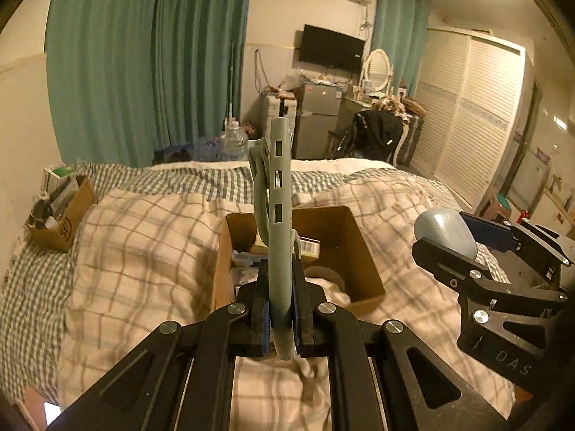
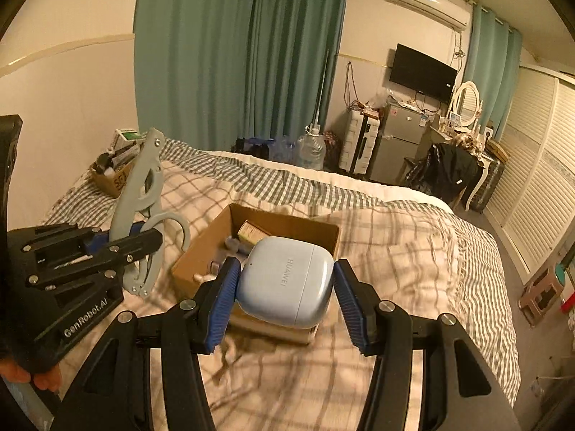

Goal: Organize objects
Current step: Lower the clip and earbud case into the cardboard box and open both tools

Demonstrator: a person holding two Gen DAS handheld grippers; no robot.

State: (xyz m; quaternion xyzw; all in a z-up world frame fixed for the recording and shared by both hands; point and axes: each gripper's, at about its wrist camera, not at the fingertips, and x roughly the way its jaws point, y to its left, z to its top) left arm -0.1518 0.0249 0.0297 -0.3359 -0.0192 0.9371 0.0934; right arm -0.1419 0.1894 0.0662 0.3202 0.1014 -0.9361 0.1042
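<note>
My left gripper (image 1: 281, 318) is shut on pale grey-green plastic scissors (image 1: 276, 194), held upright above the near edge of an open cardboard box (image 1: 363, 251) on the bed. The scissors also show in the right wrist view (image 2: 142, 197), clamped by the left gripper (image 2: 122, 248). My right gripper (image 2: 284, 294) is shut on a light blue Huawei earbud case (image 2: 287, 280), held over the same box (image 2: 201, 255). In the left wrist view the right gripper (image 1: 463, 248) with the case (image 1: 445, 231) is to the right of the box. Small boxes and items lie inside the box.
The bed has a checked blanket (image 1: 143, 251). A second small cardboard box (image 1: 61, 219) with items sits at the bed's far left corner. Beyond the bed are water jugs (image 2: 311, 151), a small fridge (image 2: 402, 140), a chair with dark clothes (image 2: 445, 172) and louvred wardrobe doors (image 2: 532, 186).
</note>
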